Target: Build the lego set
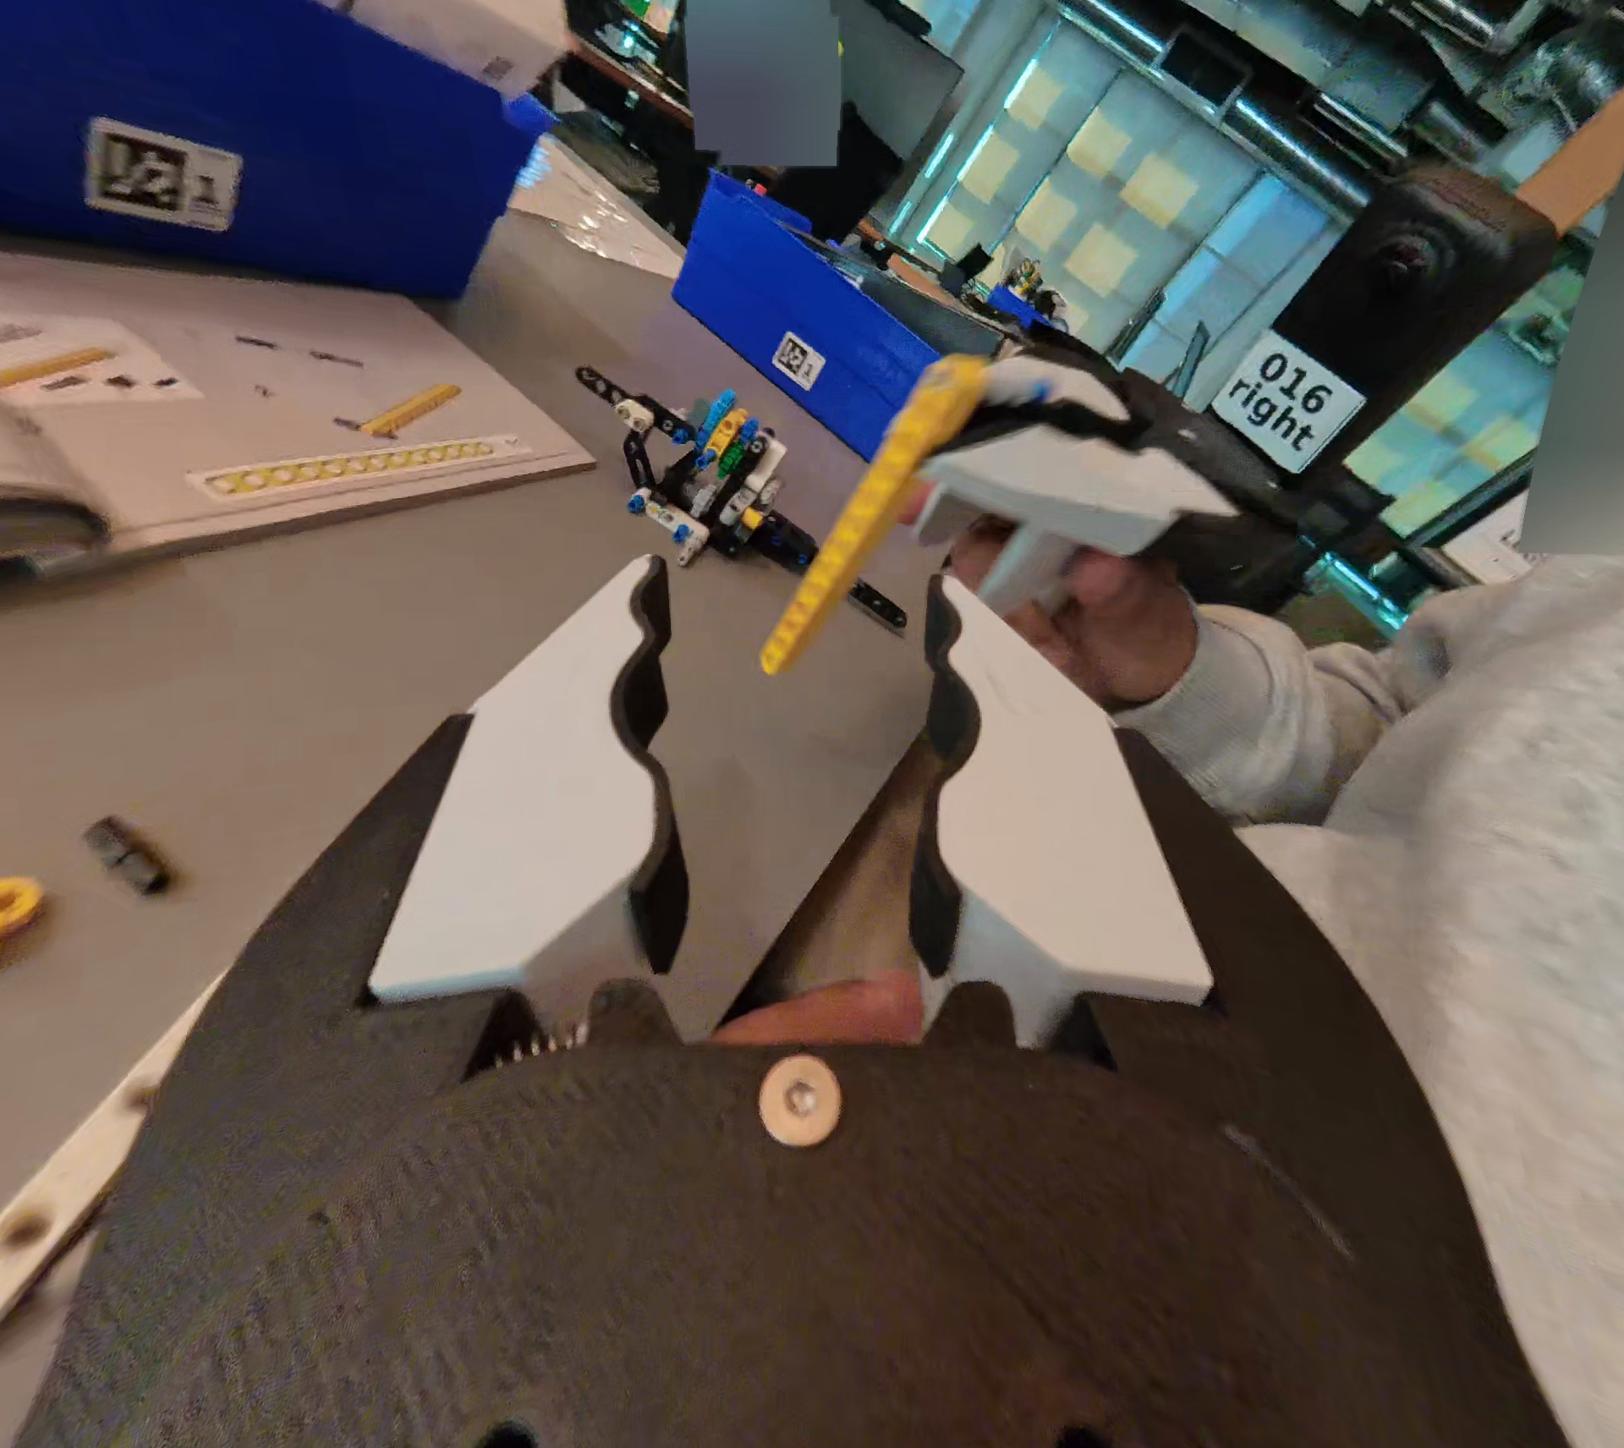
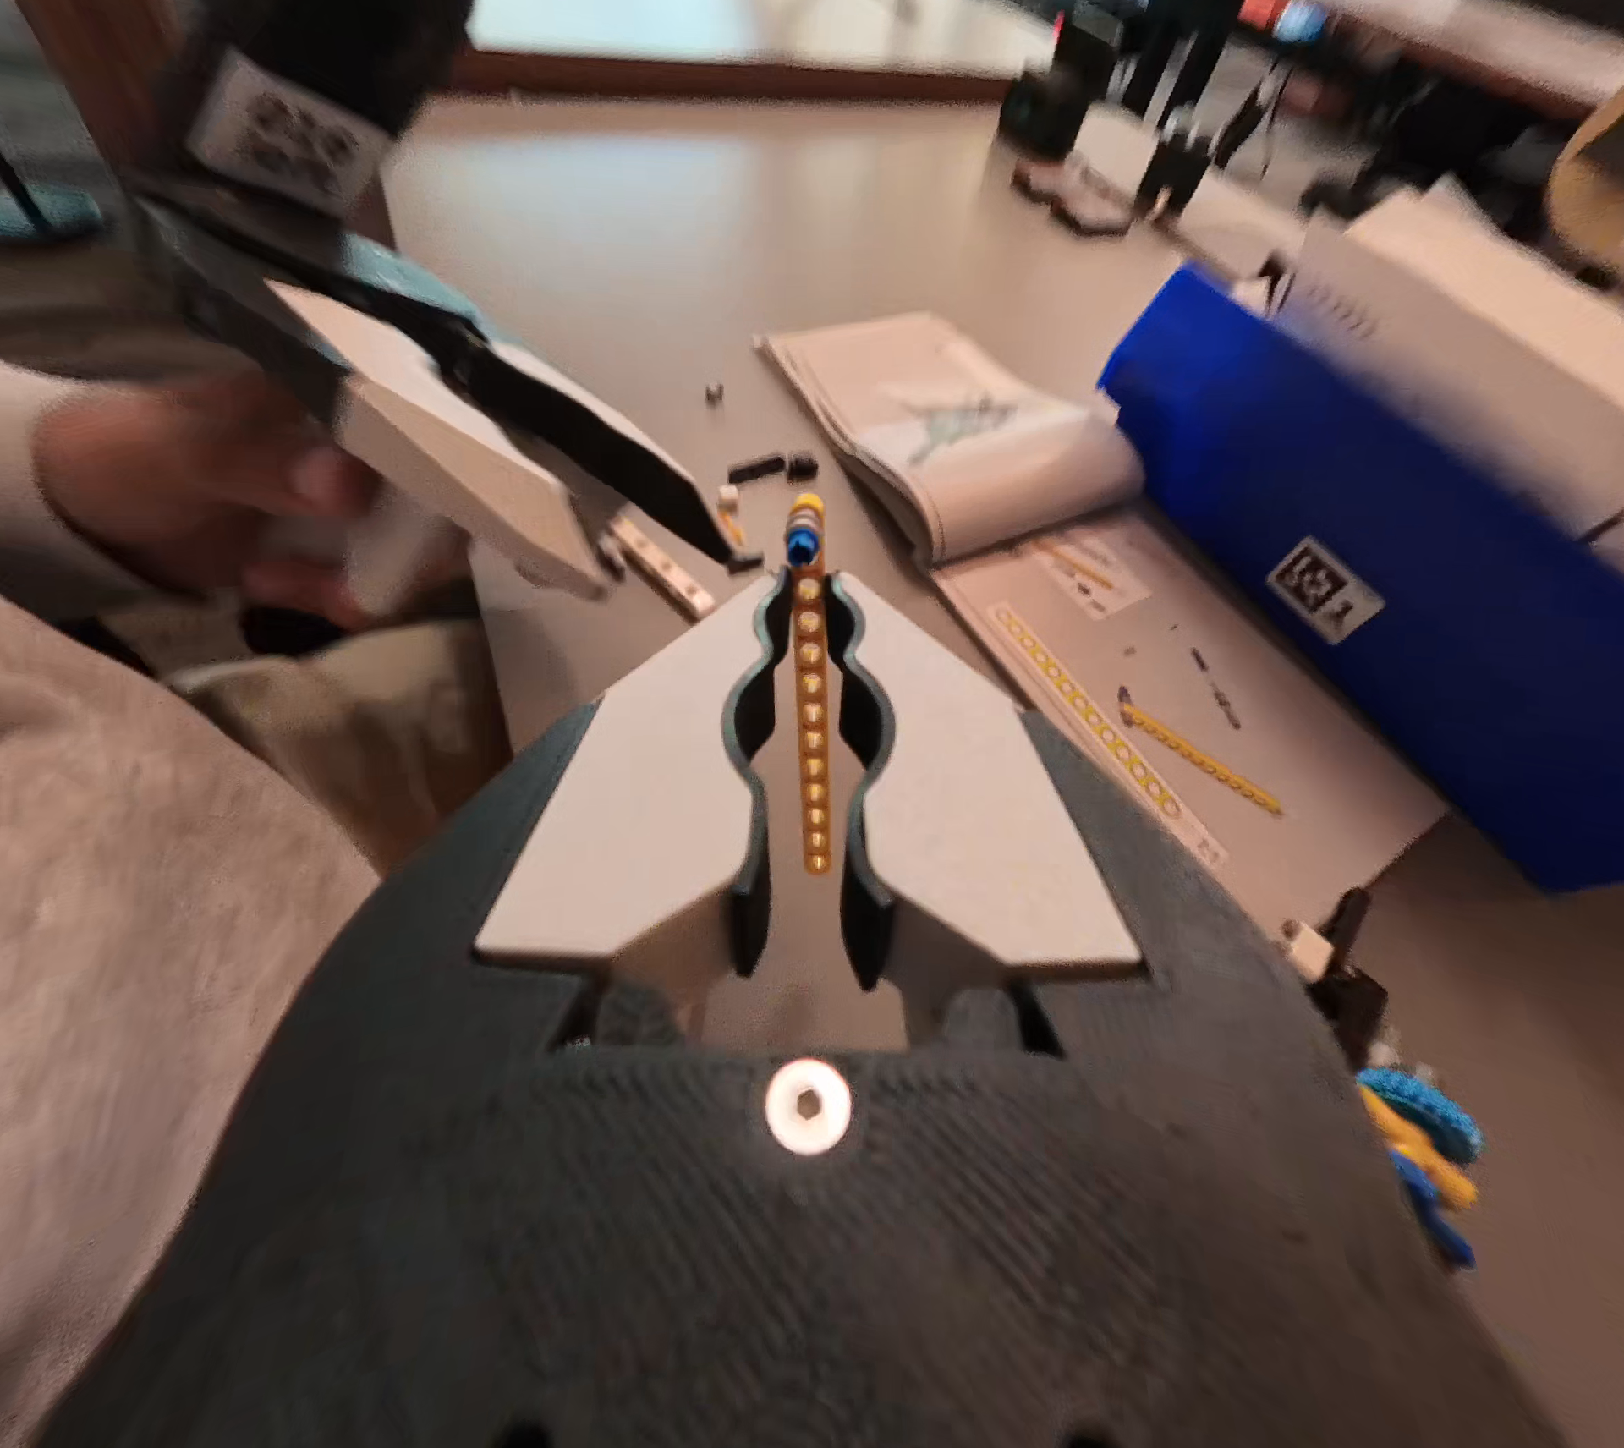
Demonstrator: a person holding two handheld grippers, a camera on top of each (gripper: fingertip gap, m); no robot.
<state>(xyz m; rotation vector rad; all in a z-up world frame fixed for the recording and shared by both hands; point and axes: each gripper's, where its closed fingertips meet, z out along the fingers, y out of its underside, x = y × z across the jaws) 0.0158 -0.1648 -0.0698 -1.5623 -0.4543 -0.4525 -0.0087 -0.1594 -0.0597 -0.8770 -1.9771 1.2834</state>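
My right gripper [image 2: 810, 584] is shut on a long yellow holed beam [image 2: 813, 729] that runs lengthwise between its fingers, with a blue pin [image 2: 801, 538] at its far end. In the left wrist view the right gripper [image 1: 953, 430] holds the yellow beam [image 1: 866, 518] slanted in the air above the table. My left gripper [image 1: 795, 589] is open and empty, just below the beam's lower end. It also shows in the right wrist view [image 2: 668, 562], at the left. A small partly built model [image 1: 712, 474] of black, blue, yellow and white parts stands on the grey table [image 1: 308, 659] behind the beam.
An open instruction booklet [image 1: 264, 422] lies left of the model, also seen in the right wrist view [image 2: 967, 457]. Two blue bins [image 1: 220, 105] [image 1: 791, 342] stand at the back. Loose black [image 1: 127, 852] and yellow [image 1: 13, 905] parts lie near the left edge. A person's grey sleeve [image 1: 1318, 685] is at right.
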